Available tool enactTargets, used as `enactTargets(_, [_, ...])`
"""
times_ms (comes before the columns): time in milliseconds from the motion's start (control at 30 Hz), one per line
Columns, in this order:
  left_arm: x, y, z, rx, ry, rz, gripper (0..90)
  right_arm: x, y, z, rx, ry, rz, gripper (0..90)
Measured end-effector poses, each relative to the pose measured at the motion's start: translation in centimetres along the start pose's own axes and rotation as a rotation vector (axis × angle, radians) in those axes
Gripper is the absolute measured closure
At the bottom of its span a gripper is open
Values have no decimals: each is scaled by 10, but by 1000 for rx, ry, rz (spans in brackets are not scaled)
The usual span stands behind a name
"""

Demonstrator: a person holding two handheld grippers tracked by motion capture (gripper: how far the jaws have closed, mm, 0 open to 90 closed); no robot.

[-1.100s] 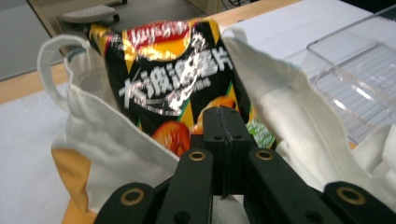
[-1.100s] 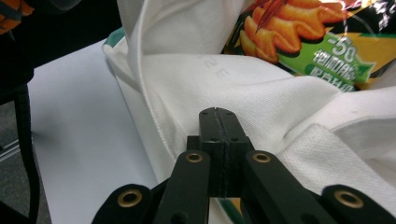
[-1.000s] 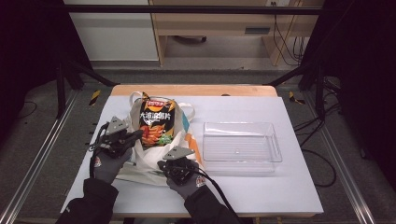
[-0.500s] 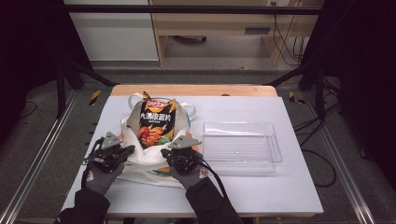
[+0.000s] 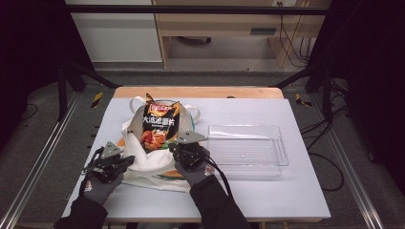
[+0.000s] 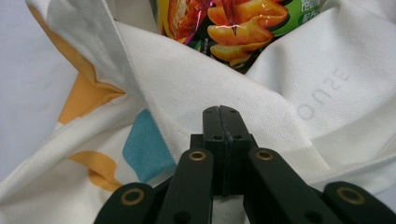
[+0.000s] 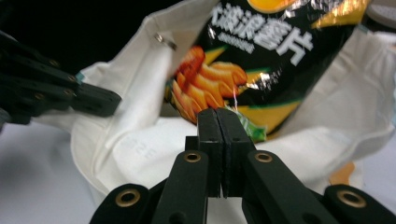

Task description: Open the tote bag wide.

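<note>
Both your grippers have drawn back toward you since a second ago, when they were up at the mouth of the bag; the chip bag now stands more upright out of the tote.

Nearest you, your left gripper [image 5: 125, 161] sits at the near left corner of the tote [image 5: 148, 160], its tips at the cloth. In the left gripper view the gripper [image 6: 220, 110] is clenched, the two black jaws pressed flat together with no cloth showing between them, resting against a fold of the white fabric. Whether a thin bit of cloth is nipped there you cannot tell.

Your right gripper [image 5: 177, 146] lies at the near right edge of the tote, just under the chip bag. In the right gripper view it [image 7: 218, 113] is clenched too, jaws face to face, with the tote's rim just beyond the tips; your left gripper's black links show at the far left of that view.

Past both grippers, the chip bag [image 5: 160, 125] pokes out of the tote's open mouth, its lower end inside the cloth, its top leaning away from you. The tote lies crumpled on the left half of the white tabletop [image 5: 267, 200].

To the right, apart from the tote, a clear tray [image 5: 248, 149] stands on the tabletop.
</note>
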State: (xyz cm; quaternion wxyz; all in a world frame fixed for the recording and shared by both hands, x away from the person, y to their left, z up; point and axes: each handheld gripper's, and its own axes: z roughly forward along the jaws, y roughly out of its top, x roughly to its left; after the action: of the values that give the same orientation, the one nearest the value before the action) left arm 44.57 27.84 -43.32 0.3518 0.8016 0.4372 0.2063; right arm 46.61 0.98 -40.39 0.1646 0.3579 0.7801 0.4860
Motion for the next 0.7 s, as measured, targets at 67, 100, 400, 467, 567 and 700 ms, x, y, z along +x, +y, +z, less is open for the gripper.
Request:
enactTargets(67, [-2, -2, 0, 4, -6, 2, 896, -3, -11, 3, 31, 6, 13, 895])
enactTargets(100, [-4, -4, 1, 12, -5, 11, 896, -3, -14, 4, 37, 9, 14, 897])
enactTargets(400, [-5, -3, 1, 7, -23, 1, 884, 1, -43, 14, 99, 11, 11, 900])
enactTargets(467, [-1, 6, -5, -49, -10, -21, 858, 2, -46, 15, 109, 9, 14, 900])
enactTargets(567, [6, 14, -9, -90, 11, -47, 841, 4, -49, 15, 122, 3, 10, 900])
enactTargets(700, [19, 16, -2, -77, 62, -64, 841, 6, -60, 18, 153, -8, -3, 900])
